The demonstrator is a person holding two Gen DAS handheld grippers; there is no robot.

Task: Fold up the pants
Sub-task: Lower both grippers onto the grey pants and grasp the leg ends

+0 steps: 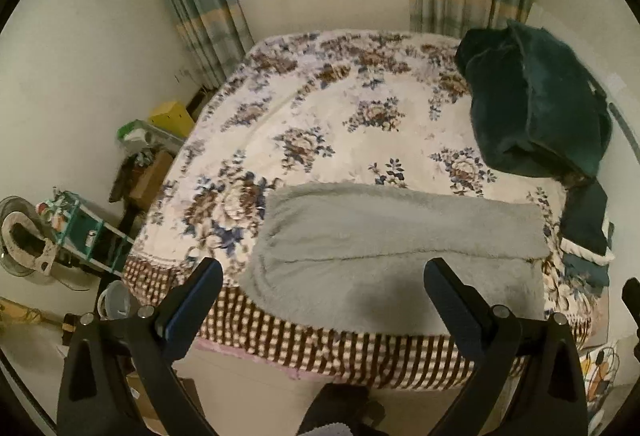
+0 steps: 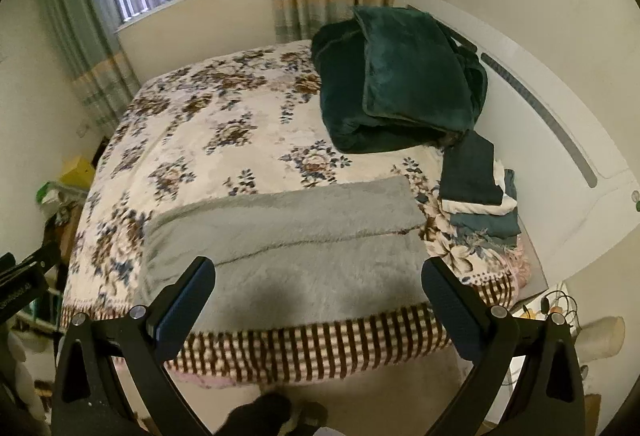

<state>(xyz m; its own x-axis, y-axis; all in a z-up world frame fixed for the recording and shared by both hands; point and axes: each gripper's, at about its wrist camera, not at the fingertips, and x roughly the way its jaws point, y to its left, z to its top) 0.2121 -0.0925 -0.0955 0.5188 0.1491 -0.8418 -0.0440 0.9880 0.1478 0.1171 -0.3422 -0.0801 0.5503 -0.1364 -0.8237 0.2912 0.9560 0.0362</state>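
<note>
Grey fleecy pants (image 1: 396, 248) lie flat along the near edge of a floral bedspread (image 1: 320, 107), folded lengthwise with one leg on the other. They also show in the right wrist view (image 2: 288, 248). My left gripper (image 1: 322, 276) is open and empty, held above the pants' near edge. My right gripper (image 2: 318, 278) is open and empty too, above the same near edge. The right gripper's tip shows at the right rim of the left wrist view (image 1: 632, 296).
A dark green folded blanket (image 2: 396, 79) sits at the bed's far right, with folded cloths (image 2: 476, 187) below it by the white headboard (image 2: 560, 123). Shelves and clutter (image 1: 80, 228) stand left of the bed. A checked bed skirt (image 2: 320, 344) hangs at the near edge.
</note>
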